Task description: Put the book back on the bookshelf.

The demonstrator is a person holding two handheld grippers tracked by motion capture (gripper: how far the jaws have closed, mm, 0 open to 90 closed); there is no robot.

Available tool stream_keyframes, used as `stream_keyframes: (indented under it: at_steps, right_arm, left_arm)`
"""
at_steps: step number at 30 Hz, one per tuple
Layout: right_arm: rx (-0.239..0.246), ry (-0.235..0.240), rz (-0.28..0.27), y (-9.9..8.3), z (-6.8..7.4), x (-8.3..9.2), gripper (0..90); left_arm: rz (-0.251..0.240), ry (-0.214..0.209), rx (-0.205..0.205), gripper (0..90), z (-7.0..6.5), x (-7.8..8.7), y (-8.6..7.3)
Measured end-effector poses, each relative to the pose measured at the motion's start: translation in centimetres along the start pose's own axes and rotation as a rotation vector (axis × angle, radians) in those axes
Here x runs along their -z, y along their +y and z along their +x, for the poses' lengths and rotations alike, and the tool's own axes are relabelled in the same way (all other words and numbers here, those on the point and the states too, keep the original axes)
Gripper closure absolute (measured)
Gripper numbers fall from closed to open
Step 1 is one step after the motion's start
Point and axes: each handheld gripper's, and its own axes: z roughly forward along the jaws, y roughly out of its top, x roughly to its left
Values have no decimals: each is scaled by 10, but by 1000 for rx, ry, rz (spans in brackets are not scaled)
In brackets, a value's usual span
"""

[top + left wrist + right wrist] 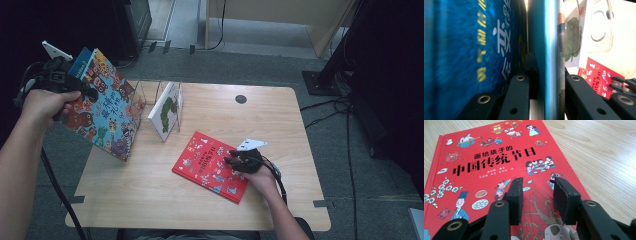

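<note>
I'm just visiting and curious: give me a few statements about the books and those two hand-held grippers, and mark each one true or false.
1. The left gripper grips the colourful book in the air. True.
2. The red book stands in the wire rack. False: it lies flat on the table.
3. The right gripper is clamped on the red book. False: its jaws are open above the cover.
4. A white book with a green picture stands in the rack. True.

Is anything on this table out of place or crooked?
The red book lies flat and askew on the table, not in the wire rack where a white book stands. Nothing looks spilled or damaged.
</note>
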Motion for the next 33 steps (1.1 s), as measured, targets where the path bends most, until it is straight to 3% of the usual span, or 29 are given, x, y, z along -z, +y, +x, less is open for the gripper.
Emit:
stream_keyframes:
  at_steps: [4, 6, 11, 16, 18, 22, 25, 31, 33]
  right_arm:
    - [-6, 2, -3, -1, 1, 0, 585]
    - [-13, 8, -6, -1, 0, 0, 575]
    - [-37, 19, -9, -1, -1, 1, 572]
    - [-43, 19, -7, -1, -3, 2, 568]
    - [-47, 19, -4, -1, -3, 2, 568]
    - [-52, 18, -1, -1, -4, 3, 568]
    - [-54, 18, 2, -1, -4, 4, 568]
    - [-62, 15, -3, -2, -5, 6, 568]
    - [-66, 13, -4, -2, -6, 7, 568]
  left_arm:
    - [-4, -3, -3, 802, 2, 0, -1]
    - [-23, 19, -1, 789, 0, 2, -1]
    - [-21, 31, -29, 645, -6, 7, 0]
    - [-49, 15, -45, 583, -8, 24, 2]
    - [-89, 17, -43, 515, -7, 35, 1]
    - [-106, 13, -48, 509, 0, 46, -3]
    - [-142, -34, -38, 518, 3, 57, -5]
    - [-124, -57, -72, 501, -8, 58, -15]
    - [-129, -52, -104, 502, -13, 54, -19]
